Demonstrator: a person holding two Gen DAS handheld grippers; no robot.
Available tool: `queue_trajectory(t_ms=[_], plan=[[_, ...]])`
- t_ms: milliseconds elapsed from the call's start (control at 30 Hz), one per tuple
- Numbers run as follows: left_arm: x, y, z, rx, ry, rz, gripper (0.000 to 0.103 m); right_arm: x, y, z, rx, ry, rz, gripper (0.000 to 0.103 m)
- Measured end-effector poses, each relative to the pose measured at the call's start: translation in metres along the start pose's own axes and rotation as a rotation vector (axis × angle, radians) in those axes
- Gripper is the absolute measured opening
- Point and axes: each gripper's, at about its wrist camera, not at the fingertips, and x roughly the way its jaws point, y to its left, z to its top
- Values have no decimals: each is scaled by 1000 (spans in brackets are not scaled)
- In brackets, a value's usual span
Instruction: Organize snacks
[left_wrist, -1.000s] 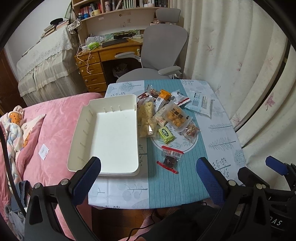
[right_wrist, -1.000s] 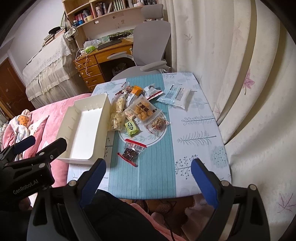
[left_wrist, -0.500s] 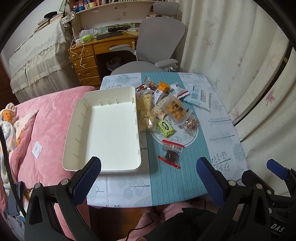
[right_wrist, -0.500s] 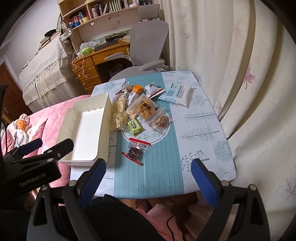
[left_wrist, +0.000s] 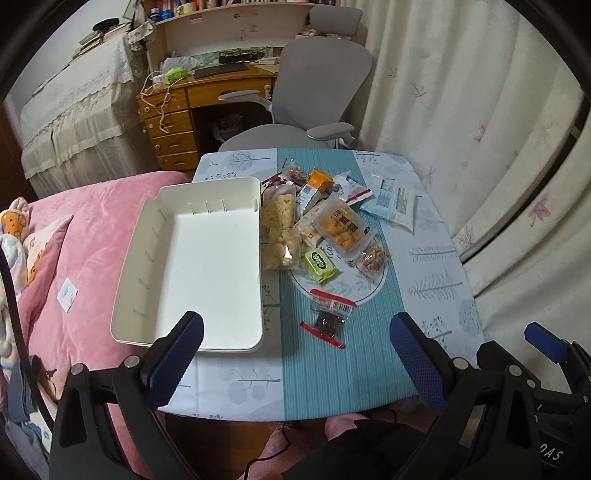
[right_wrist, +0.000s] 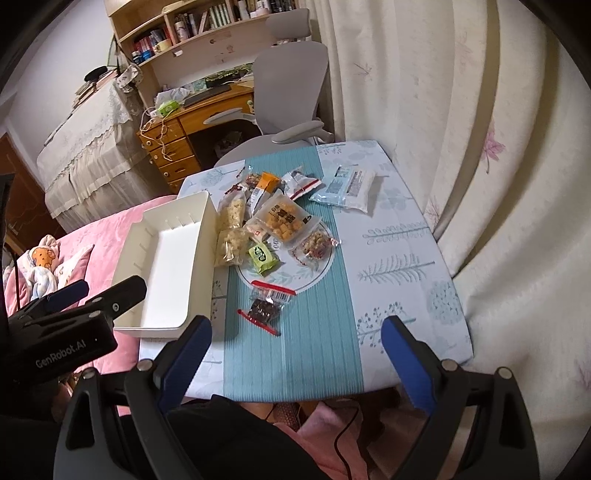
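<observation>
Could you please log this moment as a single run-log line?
phase: approach | left gripper: open | right gripper: open | tray: empty | snacks: on table

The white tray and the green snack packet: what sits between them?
Two clear bags of pale puffed snacks lie along the white tray wall, left of the green packet. Both wrist views show it.

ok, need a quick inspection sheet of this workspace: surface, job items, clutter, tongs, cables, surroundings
Surface: small table under a teal-and-white leaf-print cloth.
Job's things: white rectangular plastic bin, nothing in it, at the table's left side; snack packets piled to its right, among them a green wrapped one, a clear bag of orange puffs and a dark red-edged packet nearest the camera.
Clutter: nothing seen.
Tongs: left tongs open, holding nothing; right tongs open, holding nothing; both short of the table.
Cables: thin black lead below the table edge.
Surroundings: grey office chair, wooden desk, pink bedding, cream curtains.
</observation>
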Motion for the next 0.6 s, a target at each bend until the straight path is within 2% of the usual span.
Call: queue_trajectory(t_ms=[367, 600], plan=[[10, -42, 16, -79, 16, 88, 97, 16, -40, 38, -76, 21, 87, 94], [27, -54, 22, -191, 43, 129, 97, 33, -65, 63, -123, 35, 148, 94]])
